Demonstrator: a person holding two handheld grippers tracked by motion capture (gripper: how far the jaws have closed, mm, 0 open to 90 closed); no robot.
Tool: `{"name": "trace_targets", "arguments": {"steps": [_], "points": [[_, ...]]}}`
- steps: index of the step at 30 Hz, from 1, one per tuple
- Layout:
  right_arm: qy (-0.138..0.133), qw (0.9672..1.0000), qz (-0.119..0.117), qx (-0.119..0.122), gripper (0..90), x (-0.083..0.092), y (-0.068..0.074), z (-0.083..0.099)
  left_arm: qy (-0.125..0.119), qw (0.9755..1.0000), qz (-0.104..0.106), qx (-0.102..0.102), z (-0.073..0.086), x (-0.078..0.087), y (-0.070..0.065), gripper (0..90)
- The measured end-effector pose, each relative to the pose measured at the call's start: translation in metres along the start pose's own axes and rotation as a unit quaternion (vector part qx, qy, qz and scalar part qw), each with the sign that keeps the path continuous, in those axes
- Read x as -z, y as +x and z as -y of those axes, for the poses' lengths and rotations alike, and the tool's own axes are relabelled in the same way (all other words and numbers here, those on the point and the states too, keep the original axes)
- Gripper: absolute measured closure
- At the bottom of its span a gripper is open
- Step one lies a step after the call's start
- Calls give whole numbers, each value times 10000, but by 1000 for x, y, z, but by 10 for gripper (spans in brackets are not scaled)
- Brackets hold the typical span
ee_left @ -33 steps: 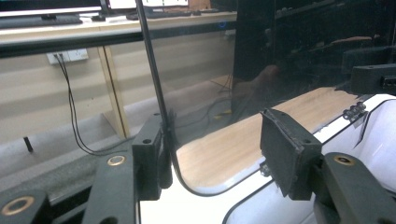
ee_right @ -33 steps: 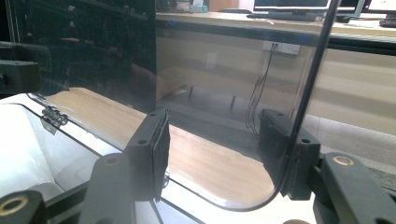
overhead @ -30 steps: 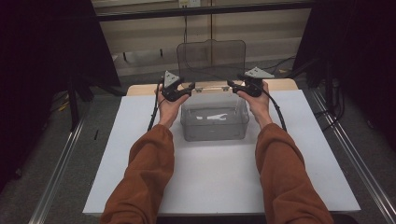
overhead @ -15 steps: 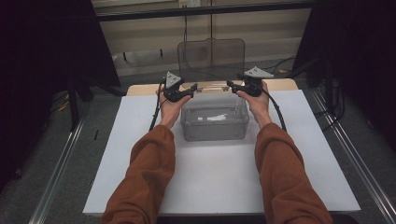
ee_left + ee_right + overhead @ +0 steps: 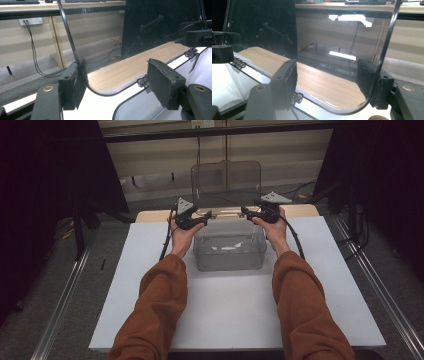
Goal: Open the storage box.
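Clear, perhaps grey-tinted box point(image 5: 229, 247), black tongs point(image 5: 206, 217), white table point(image 5: 235, 310), rust sleeves point(image 5: 155, 310).

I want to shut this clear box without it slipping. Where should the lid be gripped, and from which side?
Grip the lid by its two upright side edges, low near the hinges, one gripper from each side. It stands open and thin, so those edges likely fit between the jaws.

A white board point(image 5: 230, 310) is laid on a wooden table point(image 5: 300, 210). Cables point(image 5: 33, 57) are hung from a wall socket point(image 5: 31, 21) behind.
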State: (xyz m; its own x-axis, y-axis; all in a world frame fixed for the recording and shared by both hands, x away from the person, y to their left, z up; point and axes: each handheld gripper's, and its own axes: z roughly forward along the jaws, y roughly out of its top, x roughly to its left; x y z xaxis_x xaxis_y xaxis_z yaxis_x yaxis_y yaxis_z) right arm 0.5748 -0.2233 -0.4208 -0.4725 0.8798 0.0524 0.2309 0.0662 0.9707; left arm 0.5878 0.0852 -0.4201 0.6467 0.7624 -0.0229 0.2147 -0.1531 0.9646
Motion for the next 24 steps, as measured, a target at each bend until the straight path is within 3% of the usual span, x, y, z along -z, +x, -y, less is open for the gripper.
{"name": "trace_targets", "arguments": {"steps": [9, 24], "points": [[129, 9999, -19, -28, 300, -1, 0, 1, 41, 10000, 11, 83, 2, -1, 0, 282], [145, 9992, -50, -362, 262, -1, -4, 5, 141, 9993, 0, 345, 2, 0, 4, 246]]}}
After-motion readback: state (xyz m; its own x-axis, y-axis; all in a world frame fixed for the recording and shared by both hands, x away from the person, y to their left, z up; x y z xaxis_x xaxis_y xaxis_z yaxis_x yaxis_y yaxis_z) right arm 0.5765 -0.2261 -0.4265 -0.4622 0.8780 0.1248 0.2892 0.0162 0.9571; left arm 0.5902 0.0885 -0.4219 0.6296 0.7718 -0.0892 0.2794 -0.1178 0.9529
